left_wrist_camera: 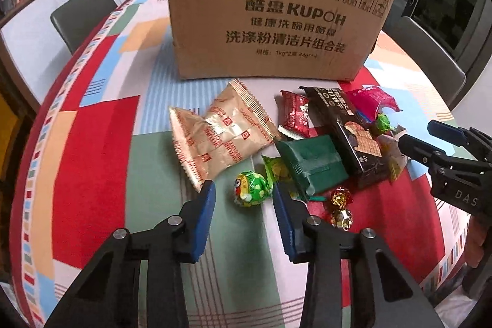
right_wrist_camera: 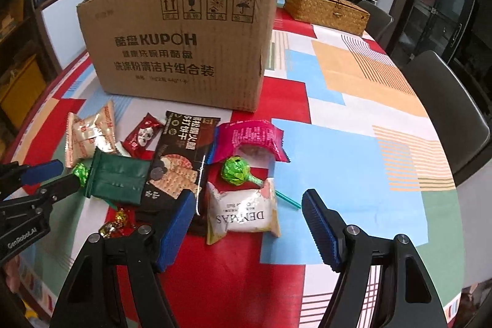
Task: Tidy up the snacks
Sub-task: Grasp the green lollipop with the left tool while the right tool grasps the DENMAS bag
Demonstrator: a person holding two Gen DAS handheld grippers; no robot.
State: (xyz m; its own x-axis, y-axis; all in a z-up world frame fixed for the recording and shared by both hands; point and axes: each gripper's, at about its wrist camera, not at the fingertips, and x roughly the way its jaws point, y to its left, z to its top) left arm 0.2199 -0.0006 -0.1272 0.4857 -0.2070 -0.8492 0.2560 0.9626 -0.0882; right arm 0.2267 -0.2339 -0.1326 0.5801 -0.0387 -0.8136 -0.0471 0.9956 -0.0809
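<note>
A pile of snacks lies in front of a cardboard box [left_wrist_camera: 270, 11] [right_wrist_camera: 178, 45]. My left gripper [left_wrist_camera: 244, 195] is open, its fingers either side of a green foil lollipop [left_wrist_camera: 250, 188]. Beside it lie a beige packet [left_wrist_camera: 215, 134], a green packet [left_wrist_camera: 310, 165] [right_wrist_camera: 118, 175], a black cracker pack [left_wrist_camera: 347, 131] [right_wrist_camera: 181, 156], a red packet [left_wrist_camera: 295, 116] [right_wrist_camera: 141, 136] and gold candies [left_wrist_camera: 339, 205] [right_wrist_camera: 118, 220]. My right gripper [right_wrist_camera: 246, 208] is open around a white DENMAS packet [right_wrist_camera: 243, 211]. A second green lollipop [right_wrist_camera: 235, 171] and a pink packet [right_wrist_camera: 249, 140] lie just beyond it.
The table wears a colourful patchwork cloth [right_wrist_camera: 353, 119]. A woven basket [right_wrist_camera: 326, 8] stands at the back right. Grey chairs [left_wrist_camera: 80, 14] [right_wrist_camera: 446, 100] stand around the table. A counter with clutter runs along the back wall.
</note>
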